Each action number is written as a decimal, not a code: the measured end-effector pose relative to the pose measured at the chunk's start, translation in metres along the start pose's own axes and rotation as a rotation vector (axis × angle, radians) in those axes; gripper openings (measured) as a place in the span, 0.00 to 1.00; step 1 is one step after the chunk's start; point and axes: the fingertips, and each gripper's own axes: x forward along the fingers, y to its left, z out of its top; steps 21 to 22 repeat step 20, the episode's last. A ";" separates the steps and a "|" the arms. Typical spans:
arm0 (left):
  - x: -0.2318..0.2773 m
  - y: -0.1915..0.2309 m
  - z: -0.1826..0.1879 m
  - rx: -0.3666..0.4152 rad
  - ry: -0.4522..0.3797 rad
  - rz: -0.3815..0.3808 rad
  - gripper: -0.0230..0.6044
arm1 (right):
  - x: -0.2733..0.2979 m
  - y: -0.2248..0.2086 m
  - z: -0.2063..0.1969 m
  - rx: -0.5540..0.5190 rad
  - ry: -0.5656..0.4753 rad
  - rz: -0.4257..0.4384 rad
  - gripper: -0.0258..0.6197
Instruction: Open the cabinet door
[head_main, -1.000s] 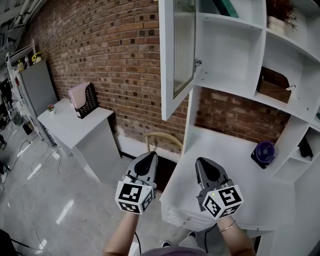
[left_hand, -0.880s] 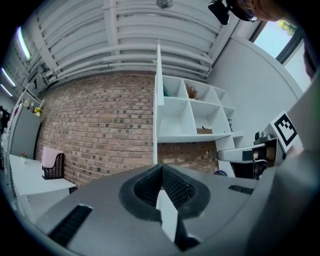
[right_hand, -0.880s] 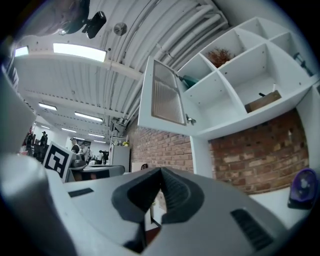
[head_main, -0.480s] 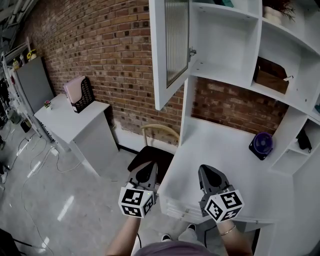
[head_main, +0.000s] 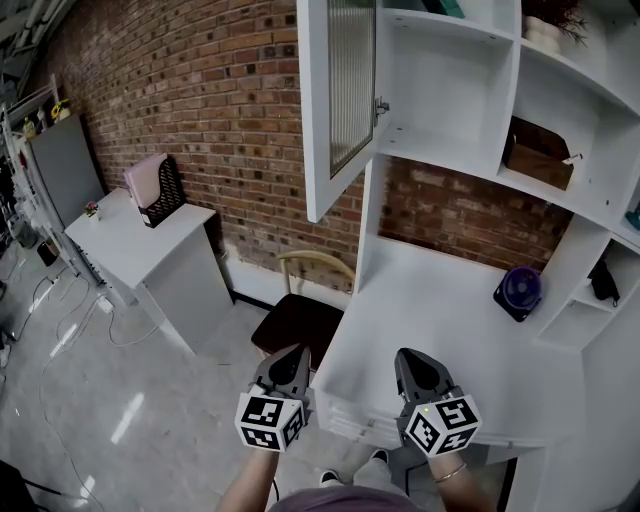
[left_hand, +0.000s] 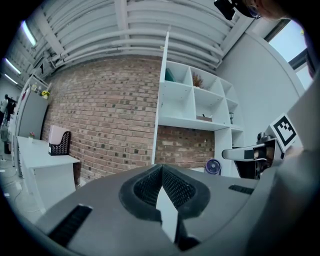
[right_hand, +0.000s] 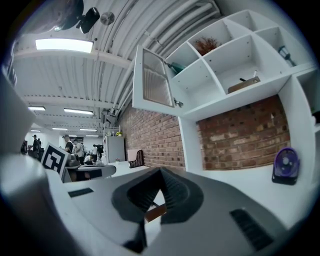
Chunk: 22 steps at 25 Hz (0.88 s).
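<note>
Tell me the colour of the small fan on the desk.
Purple fan, best seen in right gripper view.

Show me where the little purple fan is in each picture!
Head view: the purple fan sits right of centre on the white desk.
Left gripper view: the fan is small, just right of centre.
Right gripper view: the fan is at the far right edge.
Shared landmark: the brick panel behind the desk, left of the fan in all three.
</note>
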 end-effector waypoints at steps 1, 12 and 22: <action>0.000 -0.001 0.001 -0.002 -0.003 -0.001 0.04 | -0.001 0.000 0.000 -0.003 0.000 -0.002 0.03; 0.000 -0.007 0.013 0.022 -0.029 -0.010 0.04 | -0.002 0.001 0.002 -0.007 -0.003 -0.008 0.03; 0.001 -0.005 0.013 0.015 -0.037 -0.010 0.04 | 0.001 0.002 -0.001 -0.007 0.005 -0.009 0.03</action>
